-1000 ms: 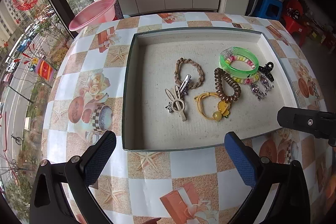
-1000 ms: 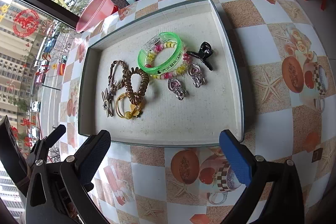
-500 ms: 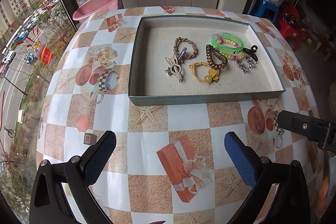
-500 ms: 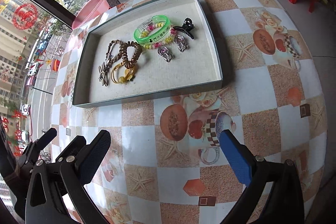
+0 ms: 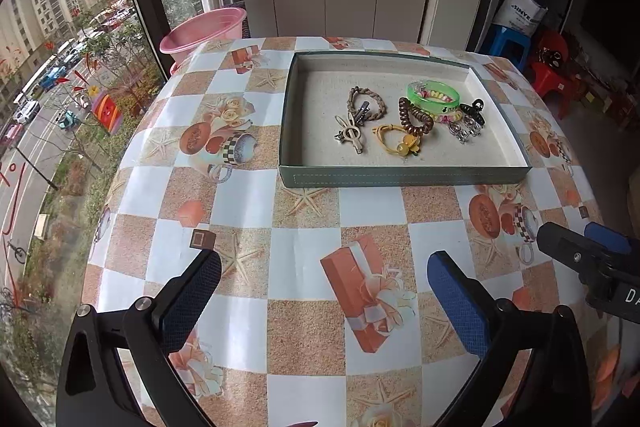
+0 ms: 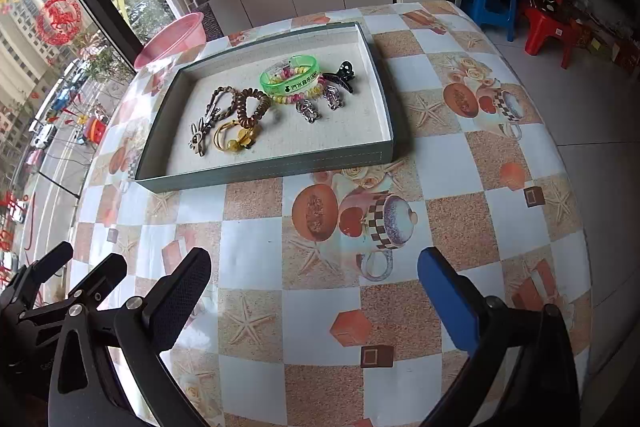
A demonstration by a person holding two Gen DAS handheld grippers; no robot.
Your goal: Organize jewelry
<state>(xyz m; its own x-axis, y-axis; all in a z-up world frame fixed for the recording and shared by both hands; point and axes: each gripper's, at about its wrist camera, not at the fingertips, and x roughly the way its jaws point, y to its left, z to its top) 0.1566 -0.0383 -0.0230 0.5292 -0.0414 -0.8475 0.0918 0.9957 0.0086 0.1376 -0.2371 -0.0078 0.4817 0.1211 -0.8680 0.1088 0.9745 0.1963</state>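
A: How far along does the sorting look?

B: Close to done, I'd judge. Every piece of jewelry I can find lies inside the tray [image 5: 404, 175], in the upper middle of the left wrist frame. On the bare patterned desk [image 5: 304, 267] around it I see nothing loose.

A: And the tongs?

B: Both pairs stand spread wide and hold nothing. The left tongs [image 5: 324, 291] sit at the bottom of their own frame, well apart from the tray. The right tongs [image 6: 314, 287] do the same in theirs, also over bare desk.

A: Count the pieces for me.

B: One green bangle [image 5: 433, 94] with one pastel bead bracelet [image 5: 448, 115] touching it. One brown spiral hair tie [image 5: 415, 115]. One braided brown band [image 5: 370, 103]. One yellow hair tie [image 5: 396, 139] with a bead charm. One black claw clip [image 5: 473, 110]. Two silver charms [image 6: 318, 103] side by side, clearer in the right wrist view. At the left of the cluster, a pale rabbit-shaped clip [image 5: 354, 135], with at least one slim metal clip lying across the band; I can't tell its exact count.

A: What's left?

B: Possibly spreading the pile out, since several pieces overlap. Otherwise it appears finished.
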